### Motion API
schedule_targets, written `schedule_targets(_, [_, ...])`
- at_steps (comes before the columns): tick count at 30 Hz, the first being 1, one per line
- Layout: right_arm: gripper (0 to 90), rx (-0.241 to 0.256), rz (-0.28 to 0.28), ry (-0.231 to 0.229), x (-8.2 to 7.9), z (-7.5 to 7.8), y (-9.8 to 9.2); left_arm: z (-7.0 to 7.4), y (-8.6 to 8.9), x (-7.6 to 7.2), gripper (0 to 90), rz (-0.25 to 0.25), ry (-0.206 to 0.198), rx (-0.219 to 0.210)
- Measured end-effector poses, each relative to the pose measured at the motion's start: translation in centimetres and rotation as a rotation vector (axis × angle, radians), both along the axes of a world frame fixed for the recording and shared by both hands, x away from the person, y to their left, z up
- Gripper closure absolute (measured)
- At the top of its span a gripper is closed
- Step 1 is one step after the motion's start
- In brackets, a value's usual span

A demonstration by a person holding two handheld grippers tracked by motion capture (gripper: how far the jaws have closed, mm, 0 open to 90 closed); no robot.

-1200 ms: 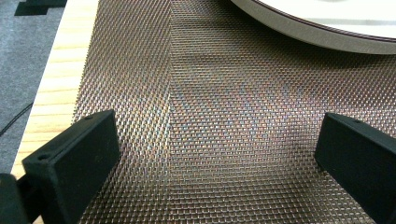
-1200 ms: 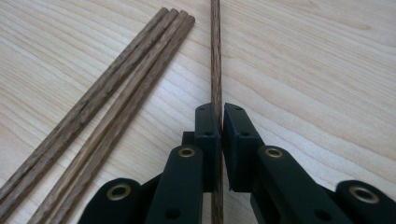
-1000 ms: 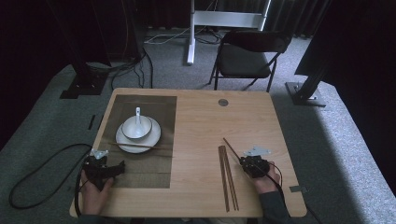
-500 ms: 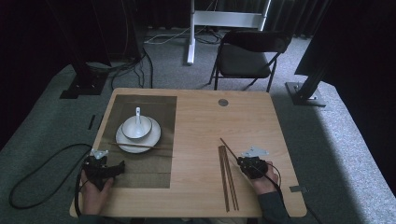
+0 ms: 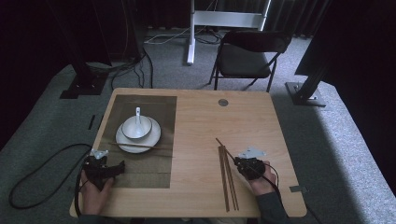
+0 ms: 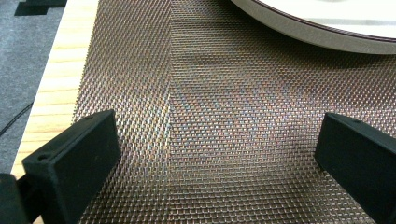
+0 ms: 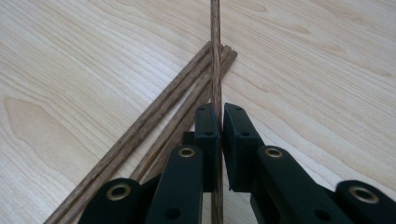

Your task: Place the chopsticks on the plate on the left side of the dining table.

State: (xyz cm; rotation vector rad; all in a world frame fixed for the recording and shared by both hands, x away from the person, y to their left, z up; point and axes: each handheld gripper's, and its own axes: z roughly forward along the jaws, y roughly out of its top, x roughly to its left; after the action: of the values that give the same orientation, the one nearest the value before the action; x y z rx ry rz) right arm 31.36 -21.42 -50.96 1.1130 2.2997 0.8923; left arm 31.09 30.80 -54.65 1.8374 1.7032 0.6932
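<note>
The right gripper (image 7: 219, 116) is pinching one chopstick (image 7: 215, 56) between its jaws, which are pressing together on it near their tips. In the right gripper view the stick is running straight up from between the jaws and also showing below them, crossing over the other chopsticks (image 7: 154, 126) lying in a bundle on the table (image 7: 327, 70). In the high view the right gripper (image 5: 239, 162) is sitting near the table's right front, just right of the bundle (image 5: 227, 179), and the held chopstick (image 5: 219, 141) is angling away toward the upper left, its far end raised off the line of the rest.

The left gripper (image 5: 117, 166) is resting over the near edge of the mat (image 5: 166, 107), its jaws spreading wide with only weave between them in the left gripper view. The plate (image 6: 327, 28) is lying ahead of them, well clear. In the high view the plate (image 5: 123, 143) is carrying a bowl (image 5: 144, 128) with a spoon (image 5: 137, 114), and another chopstick (image 5: 140, 146) is lying across its near rim.

Compared with a second ago, the held chopstick is sticking out farther past the bundle's top and the right gripper is sitting slightly nearer the bundle; the left gripper is staying put.
</note>
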Motion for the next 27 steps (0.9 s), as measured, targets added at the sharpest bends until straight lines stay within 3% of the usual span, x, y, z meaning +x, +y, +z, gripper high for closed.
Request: schedule_targets(27, [85.0, -0.008, 0.073, -0.026, -0.8, 0.8, 1.6, 0.0, 0.0, 0.0, 0.2, 0.000, 0.000, 0.000])
